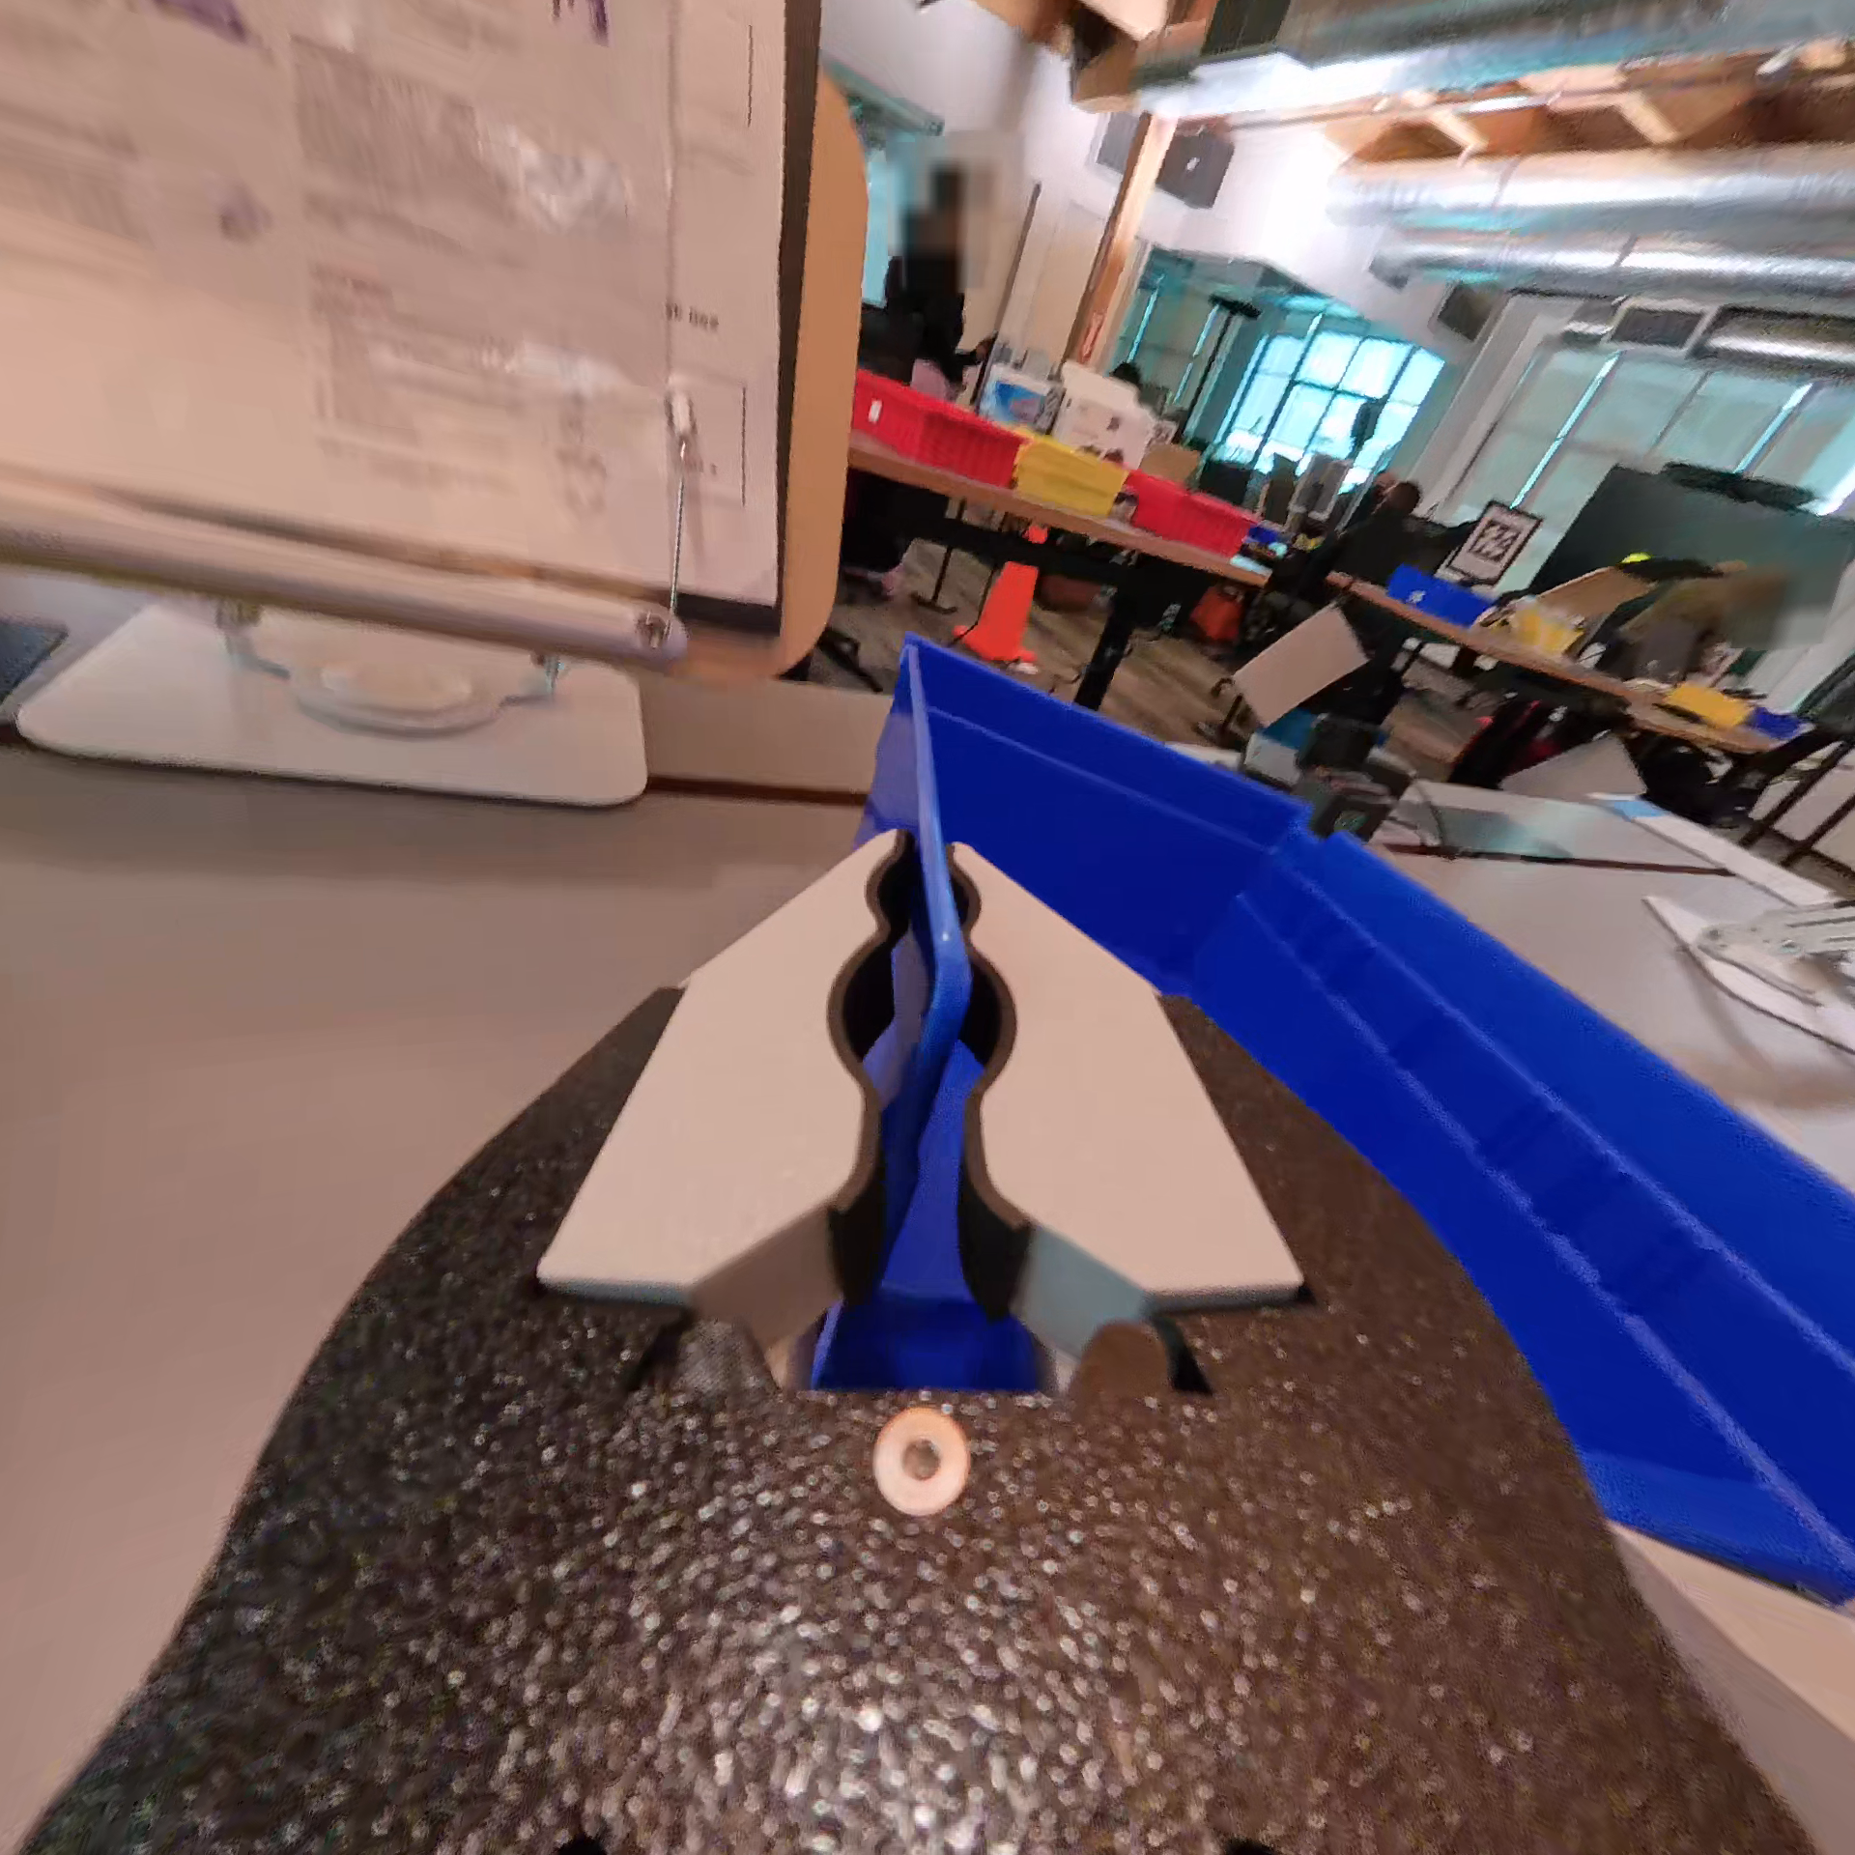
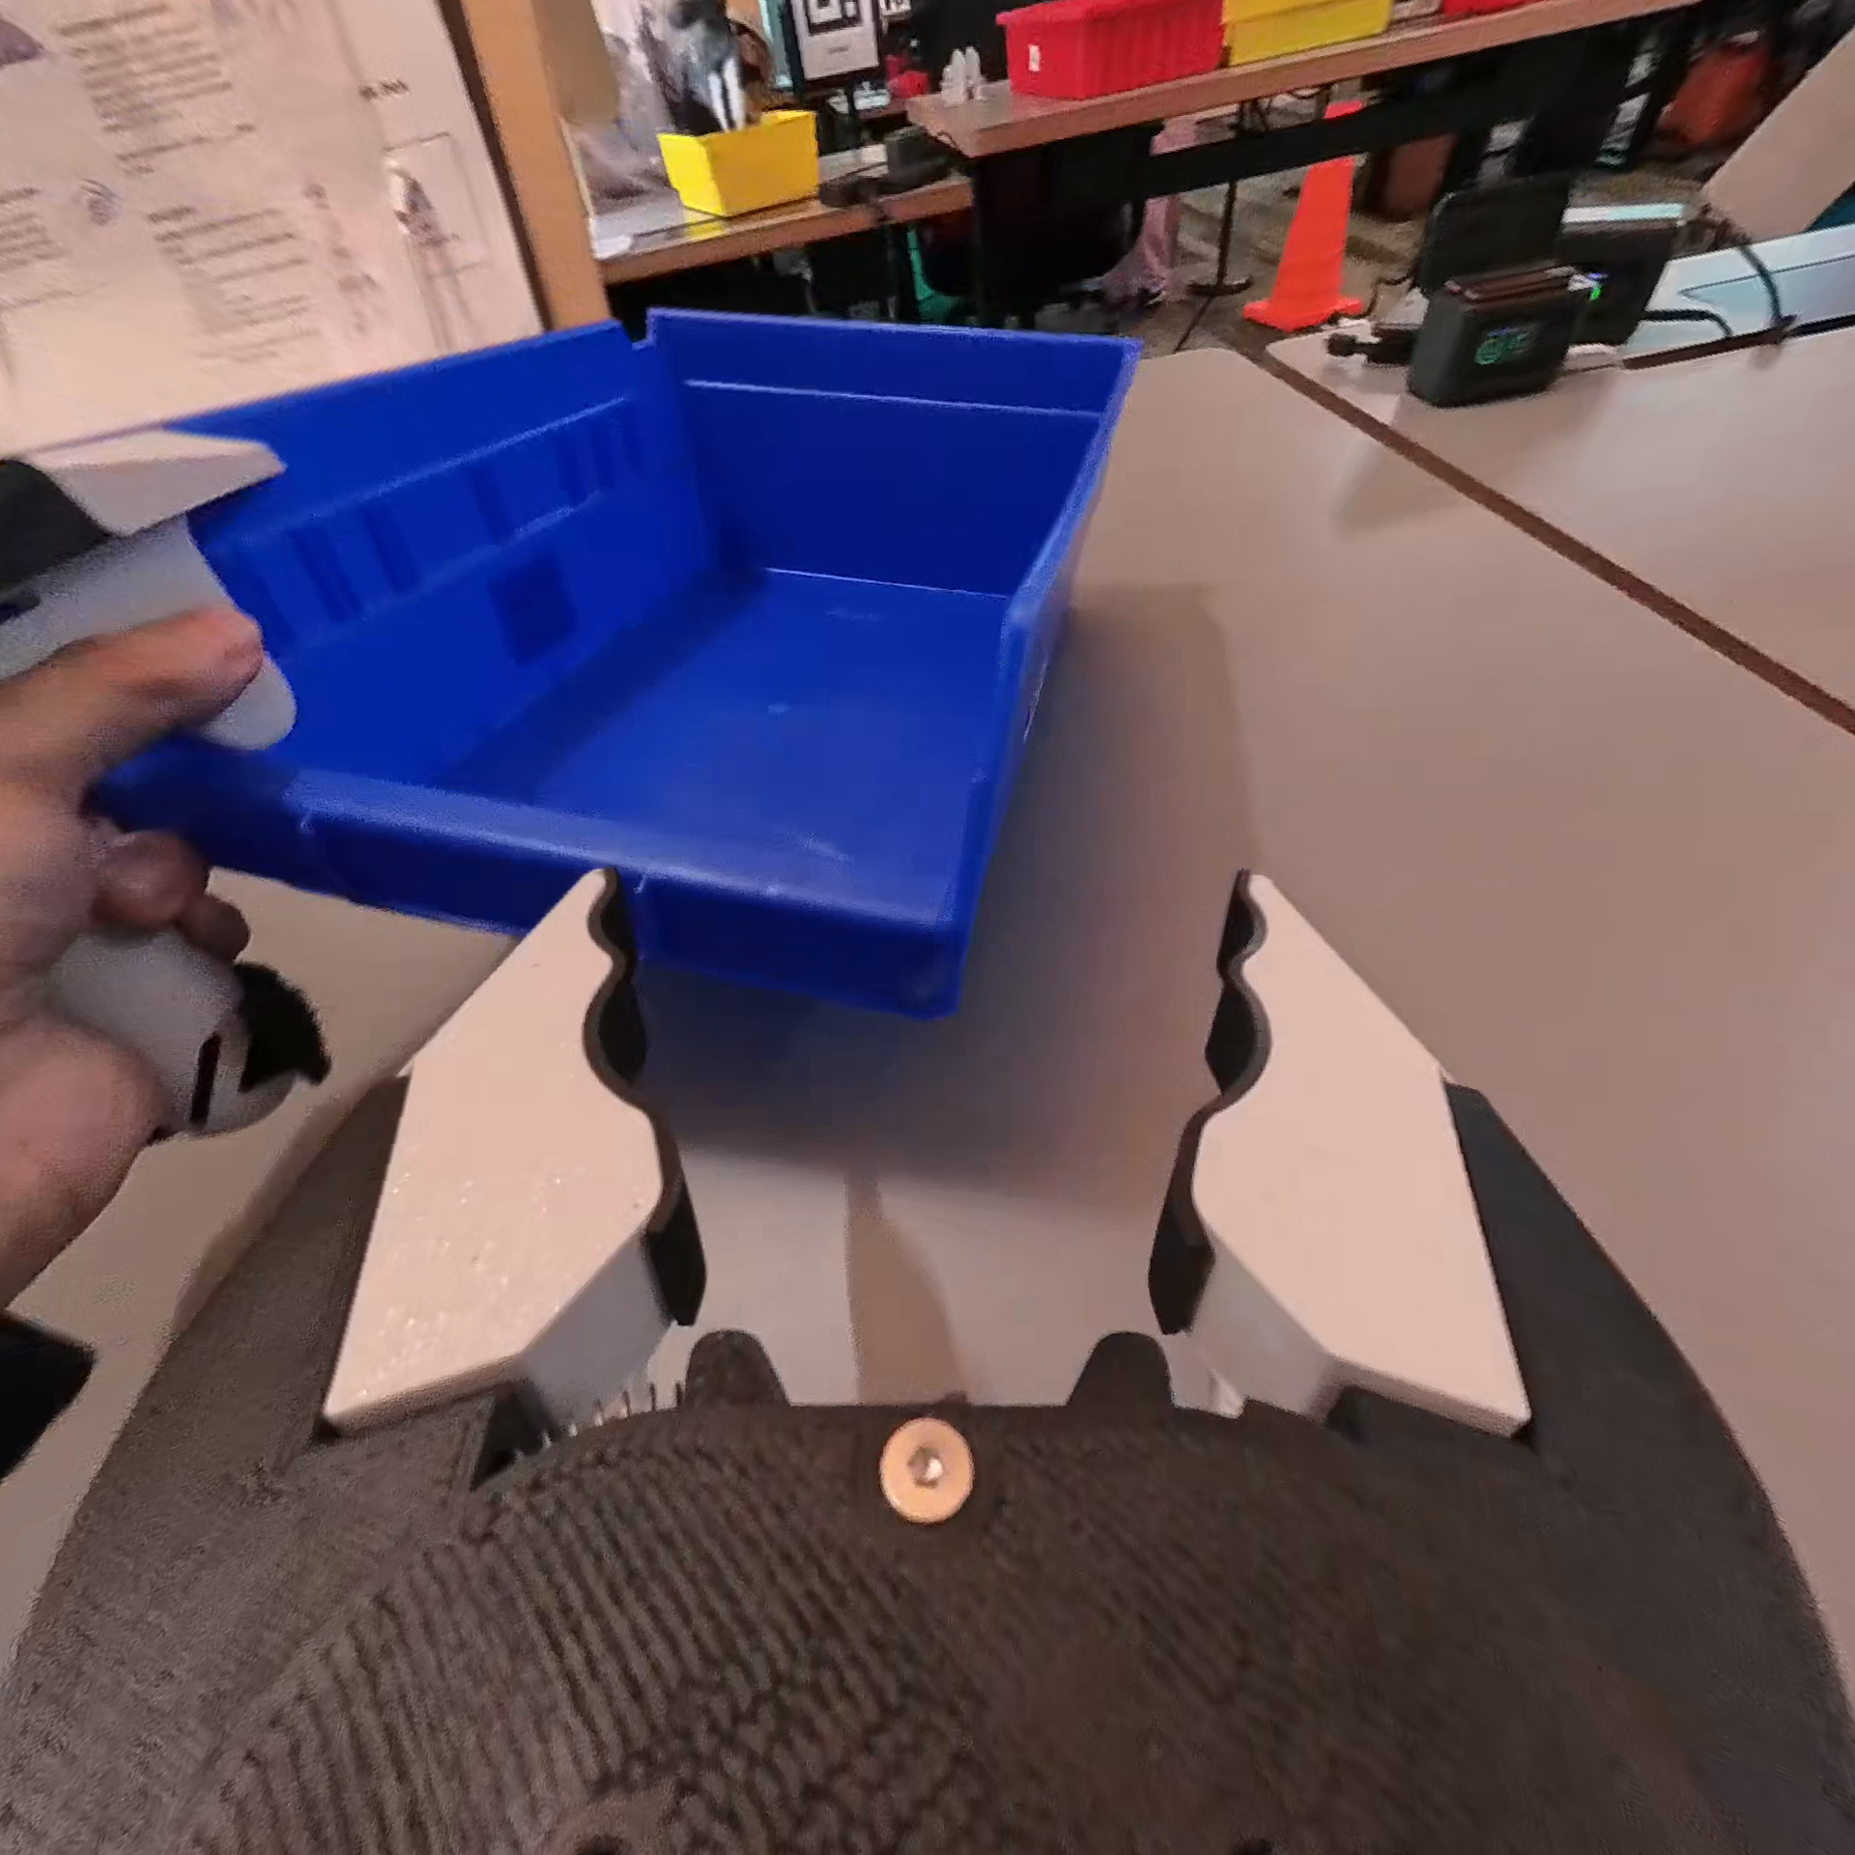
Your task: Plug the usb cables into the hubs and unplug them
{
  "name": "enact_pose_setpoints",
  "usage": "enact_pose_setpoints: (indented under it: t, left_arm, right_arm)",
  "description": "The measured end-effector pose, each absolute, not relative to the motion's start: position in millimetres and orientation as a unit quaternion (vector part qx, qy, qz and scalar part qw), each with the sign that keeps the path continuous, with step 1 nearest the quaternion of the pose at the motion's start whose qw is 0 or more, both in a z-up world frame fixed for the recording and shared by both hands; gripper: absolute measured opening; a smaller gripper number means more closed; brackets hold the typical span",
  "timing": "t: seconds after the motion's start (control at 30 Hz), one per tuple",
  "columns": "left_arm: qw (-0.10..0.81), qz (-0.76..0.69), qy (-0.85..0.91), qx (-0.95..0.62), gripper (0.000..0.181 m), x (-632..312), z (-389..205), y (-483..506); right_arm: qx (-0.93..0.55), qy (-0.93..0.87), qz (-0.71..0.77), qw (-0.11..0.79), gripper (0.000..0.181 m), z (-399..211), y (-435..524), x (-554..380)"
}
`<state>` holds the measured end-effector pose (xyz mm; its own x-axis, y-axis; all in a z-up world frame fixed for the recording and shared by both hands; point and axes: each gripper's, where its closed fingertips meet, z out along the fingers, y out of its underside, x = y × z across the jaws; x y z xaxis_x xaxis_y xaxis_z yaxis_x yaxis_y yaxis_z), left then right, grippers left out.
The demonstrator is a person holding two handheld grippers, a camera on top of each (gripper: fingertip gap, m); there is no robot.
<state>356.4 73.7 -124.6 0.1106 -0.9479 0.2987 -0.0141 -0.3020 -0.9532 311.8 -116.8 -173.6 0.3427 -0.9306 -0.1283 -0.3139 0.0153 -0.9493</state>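
Observation:
My left gripper [image 1: 929, 863] is shut on the side wall of an empty blue plastic bin [image 1: 1405, 1084], which is tilted and lifted above the table. In the right wrist view the same blue bin [image 2: 723, 703] hangs over the grey table [image 2: 1455, 803], held at its left wall by the left gripper [image 2: 216, 602] in a person's hand [image 2: 60, 803]. My right gripper [image 2: 929, 893] is open and empty, just in front of the bin's near wall. No usb cables or hubs are in view.
A white stand [image 1: 331, 733] with a paper-covered board [image 1: 402, 281] is at the back left of the table. A black device [image 2: 1496, 341] sits on the neighbouring table. Red and yellow bins [image 1: 1064, 452] and an orange cone [image 2: 1310, 251] are farther back.

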Motion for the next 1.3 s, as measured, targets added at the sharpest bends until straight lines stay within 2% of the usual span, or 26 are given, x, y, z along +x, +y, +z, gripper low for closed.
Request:
enact_pose_setpoints:
  t: [0.17,0.27,0.37,0.47,0.6,0.63,0.7,0.73,0.77,0.83,0.9,1.0,1.07,1.3]
  left_arm:
    - [0.424,-0.492,0.451,-0.612,0.003,349.8,-168.7,51.5]
    - [0.395,-0.514,0.506,-0.569,0.018,341.4,-162.5,35.3]
    - [0.416,-0.515,0.534,-0.527,0.049,311.5,-129.3,51.1]
    - [0.446,-0.517,0.530,-0.503,0.055,253.9,-93.4,91.2]
    - [0.552,-0.384,0.487,-0.557,0.052,164.0,-90.8,219.4]
    - [0.569,-0.342,0.473,-0.580,0.057,141.2,-98.2,254.6]
    - [0.572,-0.287,0.445,-0.626,0.071,101.6,-117.2,309.7]
    - [0.565,-0.273,0.438,-0.644,0.076,87.6,-127.9,327.6]
    - [0.552,-0.266,0.441,-0.656,0.076,78.7,-139.6,337.9]
    - [0.518,-0.270,0.458,-0.670,0.076,73.4,-160.4,342.9]
    - [0.506,-0.274,0.465,-0.673,0.068,77.3,-173.1,346.1]
    - [0.521,-0.262,0.471,-0.662,0.020,82.1,-178.6,357.8]
    - [0.525,-0.245,0.456,-0.676,0.007,78.4,-179.4,374.2]
    - [0.527,-0.269,0.452,-0.668,0.008,74.4,-179.2,442.6]
  right_arm:
    - [-0.631,0.494,-0.301,0.517,0.104,-184.9,-125.9,320.7]
    - [-0.629,0.498,-0.319,0.506,0.094,-188.4,-140.7,327.6]
    - [-0.631,0.496,-0.343,0.488,0.093,-189.9,-156.9,336.3]
    - [-0.648,0.475,-0.361,0.474,0.088,-185.1,-165.3,347.6]
    - [-0.685,0.427,-0.389,0.445,0.051,-181.9,-172.2,367.5]
    - [-0.701,0.416,-0.373,0.444,0.054,-185.7,-168.4,370.3]
    - [-0.716,0.407,-0.340,0.454,0.042,-189.7,-161.4,374.2]
    - [-0.718,0.403,-0.333,0.460,0.018,-189.7,-160.1,375.9]
    - [-0.711,0.404,-0.337,0.466,0.005,-188.6,-161.6,379.7]
    - [-0.702,0.412,-0.345,0.467,0.004,-189.0,-166.7,388.3]
    - [-0.694,0.427,-0.336,0.473,0.004,-188.6,-168.6,395.8]
    - [-0.695,0.430,-0.341,0.465,0.004,-189.3,-174.6,408.7]
    - [-0.690,0.437,-0.338,0.467,0.004,-189.3,-180.4,418.1]
    - [-0.687,0.445,-0.357,0.450,0.004,-189.9,-201.4,460.7]
